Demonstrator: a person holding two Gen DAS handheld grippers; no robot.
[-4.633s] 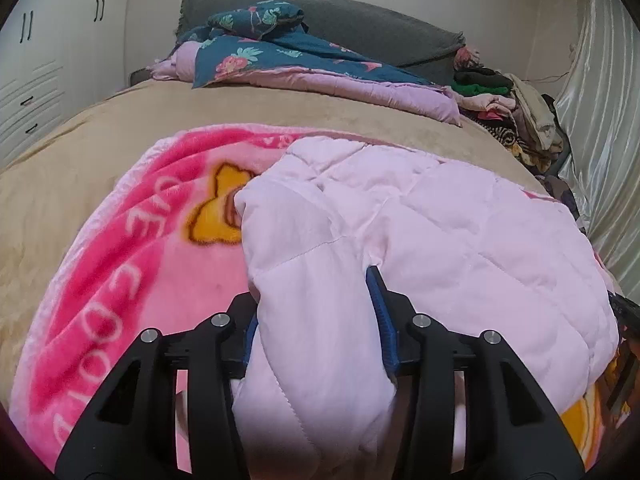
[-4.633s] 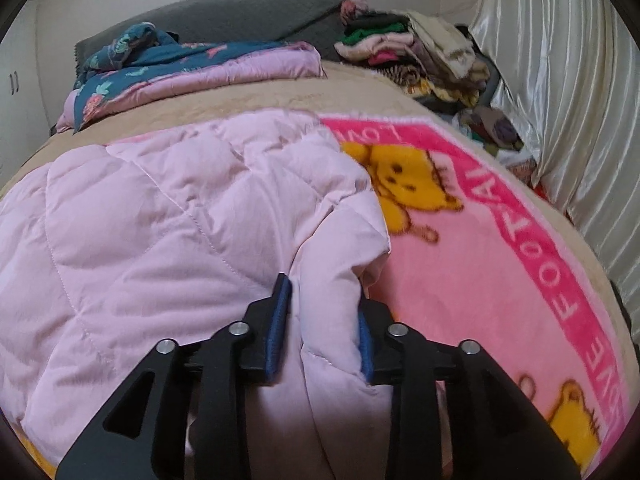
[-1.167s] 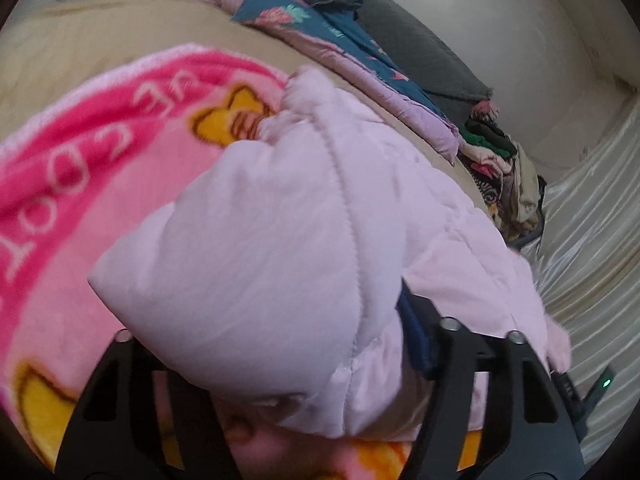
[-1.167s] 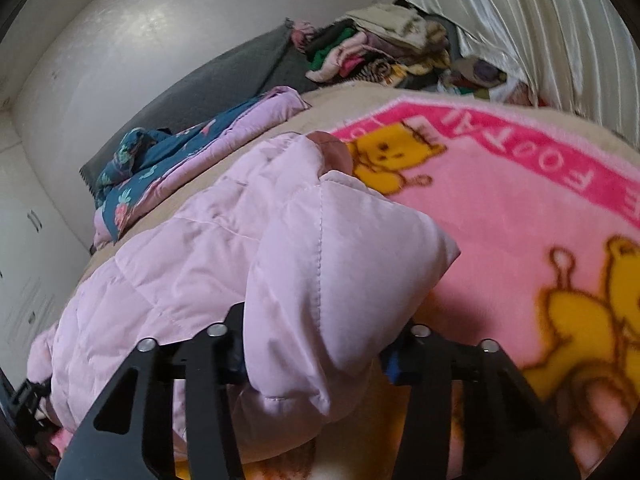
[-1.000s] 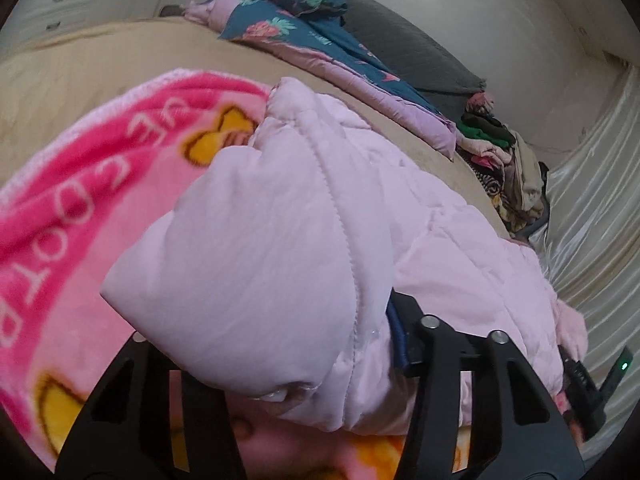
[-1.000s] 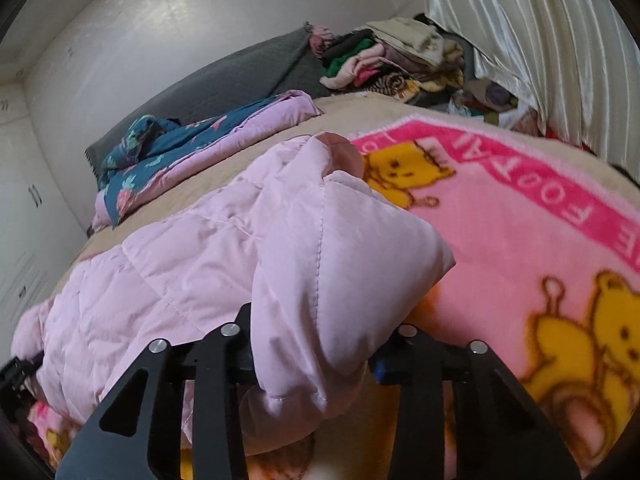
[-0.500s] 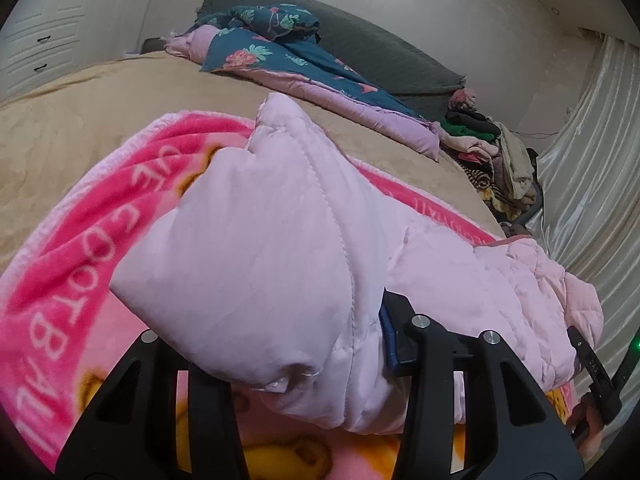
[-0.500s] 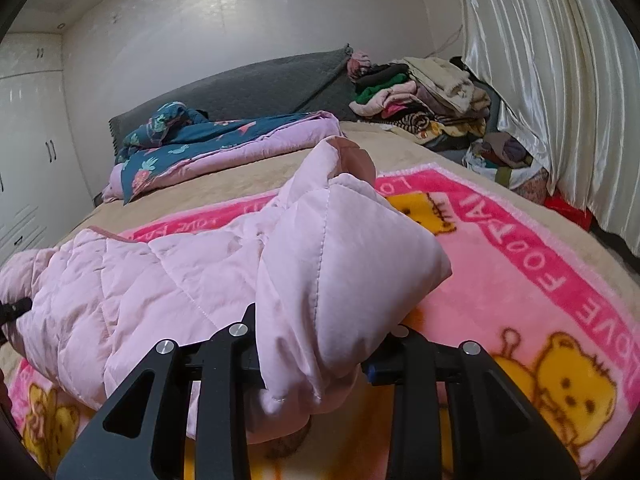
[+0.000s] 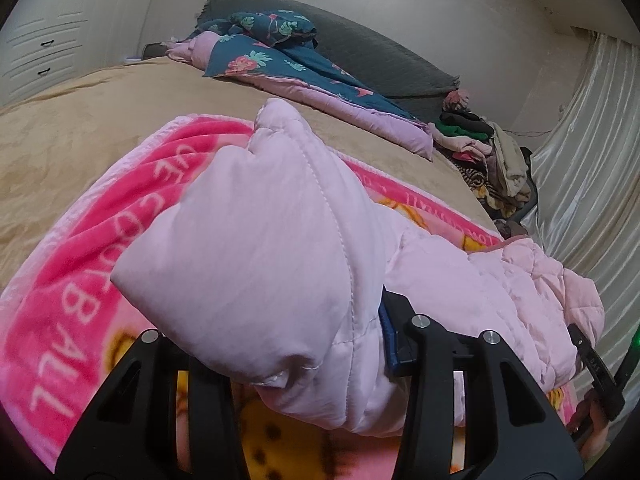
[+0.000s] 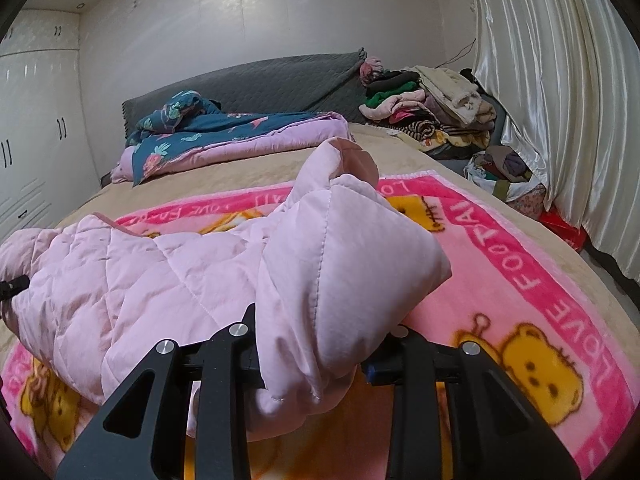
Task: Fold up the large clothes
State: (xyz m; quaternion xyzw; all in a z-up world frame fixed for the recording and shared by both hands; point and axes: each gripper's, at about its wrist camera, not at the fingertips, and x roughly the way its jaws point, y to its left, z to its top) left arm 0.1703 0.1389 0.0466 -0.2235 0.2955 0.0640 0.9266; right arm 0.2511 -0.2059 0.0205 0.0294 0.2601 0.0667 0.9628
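We see the left gripper (image 9: 304, 336) and the right gripper (image 10: 316, 356) each clamped on a bunched end of the pale pink quilted jacket (image 10: 168, 280), which sags between them above the pink bear blanket (image 10: 500, 248), clothes pile (image 10: 424, 108) toward two o'clock.

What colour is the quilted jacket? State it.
Pale pink; the quilted jacket shows best in the right wrist view.
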